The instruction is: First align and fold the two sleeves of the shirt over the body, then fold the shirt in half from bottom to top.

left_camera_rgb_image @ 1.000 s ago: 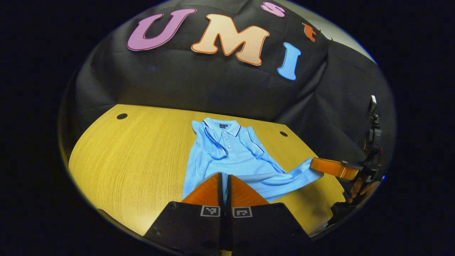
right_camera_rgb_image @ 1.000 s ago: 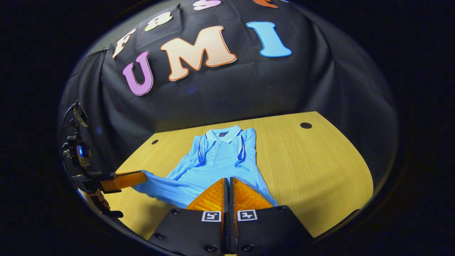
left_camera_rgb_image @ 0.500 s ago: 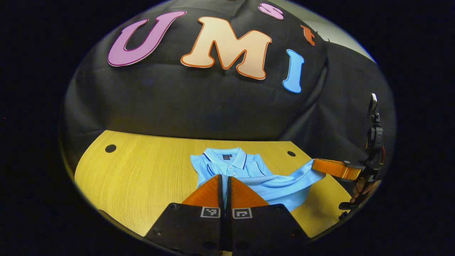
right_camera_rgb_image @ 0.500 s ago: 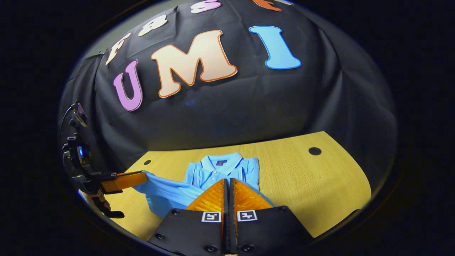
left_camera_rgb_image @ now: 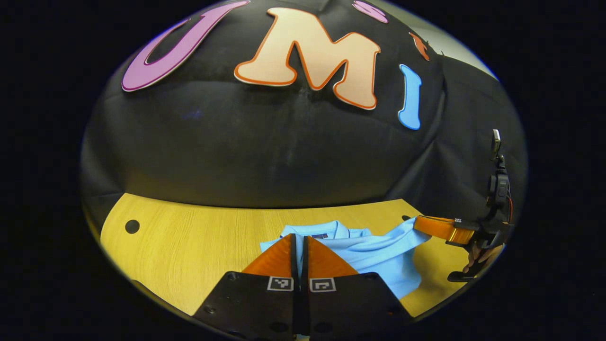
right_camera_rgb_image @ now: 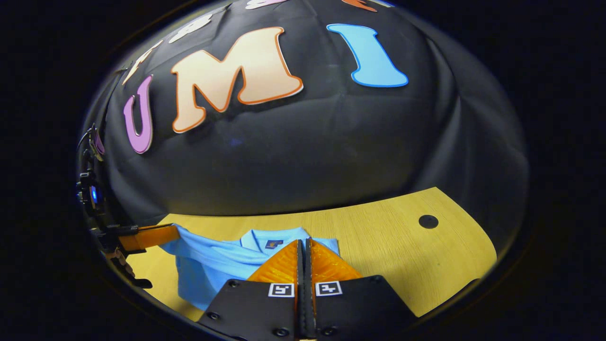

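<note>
A light blue polo shirt lies on the wooden table, its lower part lifted and carried over the body toward the collar. My left gripper is shut on one corner of the hem; in the right gripper view it pinches the cloth at the left. My right gripper is shut on the other hem corner, and in the left gripper view it holds the fabric at the right, with a hand behind it. The hem sags between the two grippers. The sleeves are hidden under the raised cloth.
The black cloth wall stands close behind the table's far edge. Round cable holes sit in the tabletop. Bare wood stretches to the left of the shirt in the left gripper view and to the right in the right gripper view.
Both grippers have carried the hem forward toward the collar. The buttons and folded sleeves are now covered, and the wall is nearer.
</note>
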`<move>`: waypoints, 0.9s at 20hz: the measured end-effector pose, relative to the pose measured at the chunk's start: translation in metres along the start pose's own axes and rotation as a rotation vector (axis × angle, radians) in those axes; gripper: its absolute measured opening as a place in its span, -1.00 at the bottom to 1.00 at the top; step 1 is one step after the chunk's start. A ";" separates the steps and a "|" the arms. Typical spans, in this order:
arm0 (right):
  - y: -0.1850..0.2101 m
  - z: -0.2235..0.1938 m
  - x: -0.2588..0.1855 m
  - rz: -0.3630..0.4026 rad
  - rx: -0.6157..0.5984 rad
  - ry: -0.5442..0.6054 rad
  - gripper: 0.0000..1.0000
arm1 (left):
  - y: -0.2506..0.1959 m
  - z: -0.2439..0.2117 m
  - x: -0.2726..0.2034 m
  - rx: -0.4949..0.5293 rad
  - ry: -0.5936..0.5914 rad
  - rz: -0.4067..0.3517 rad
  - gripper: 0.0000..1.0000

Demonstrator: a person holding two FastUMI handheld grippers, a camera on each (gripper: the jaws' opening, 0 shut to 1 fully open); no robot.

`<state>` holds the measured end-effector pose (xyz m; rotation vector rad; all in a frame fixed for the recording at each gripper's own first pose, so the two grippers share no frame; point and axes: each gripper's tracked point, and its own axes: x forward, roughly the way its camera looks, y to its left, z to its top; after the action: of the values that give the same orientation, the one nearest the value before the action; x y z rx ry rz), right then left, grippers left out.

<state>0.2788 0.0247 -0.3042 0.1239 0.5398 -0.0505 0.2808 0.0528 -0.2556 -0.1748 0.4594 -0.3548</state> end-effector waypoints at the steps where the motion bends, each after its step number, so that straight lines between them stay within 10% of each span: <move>1: -0.002 -0.004 0.010 -0.023 -0.007 0.004 -0.96 | 0.005 -0.007 0.008 -0.002 0.015 0.007 -1.00; 9: 0.006 -0.044 0.038 -0.054 -0.010 0.064 -0.95 | 0.035 -0.053 0.049 0.053 0.108 0.130 -1.00; 10: 0.007 -0.044 0.036 -0.054 -0.027 0.060 -0.54 | 0.039 -0.049 0.046 0.055 0.098 0.151 -0.96; 14: 0.018 -0.014 0.000 -0.042 -0.100 -0.038 1.00 | 0.041 -0.021 0.018 0.040 0.000 0.204 0.52; 15: 0.023 -0.006 -0.015 -0.030 -0.105 -0.073 0.99 | 0.035 -0.013 0.002 0.038 -0.029 0.208 0.90; 18: 0.026 0.010 -0.064 -0.012 -0.149 -0.156 0.97 | 0.017 0.007 -0.050 0.051 -0.092 0.228 0.92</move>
<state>0.2306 0.0497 -0.2600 -0.0288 0.3869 -0.0315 0.2473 0.0873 -0.2338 -0.0879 0.3744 -0.1342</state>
